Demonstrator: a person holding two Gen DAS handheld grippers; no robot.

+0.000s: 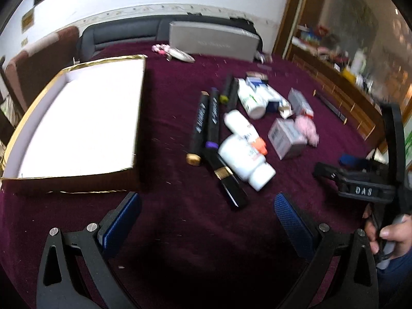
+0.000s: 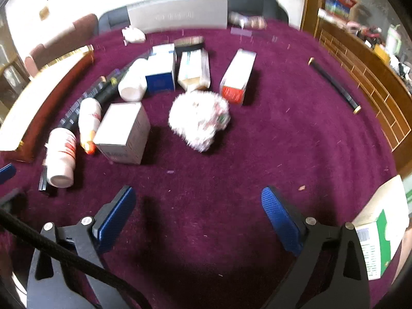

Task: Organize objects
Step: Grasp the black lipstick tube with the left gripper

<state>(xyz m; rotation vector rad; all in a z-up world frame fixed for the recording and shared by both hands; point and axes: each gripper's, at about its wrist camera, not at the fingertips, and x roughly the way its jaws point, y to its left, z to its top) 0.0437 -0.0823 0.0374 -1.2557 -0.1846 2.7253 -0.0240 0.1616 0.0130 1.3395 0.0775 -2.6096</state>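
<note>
Both tongs hang spread and empty above the maroon cloth. The left gripper [image 1: 207,212] faces a white gold-rimmed open box [image 1: 77,126] ahead-left; ahead of the right gripper [image 2: 198,206] lies a fluffy pink-white pompom [image 2: 199,119].

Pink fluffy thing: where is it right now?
The pink fluffy thing lies mid-cloth ahead of the open right gripper, between the grey box and the red-ended box; in the left wrist view it sits right of the clutter.
</note>
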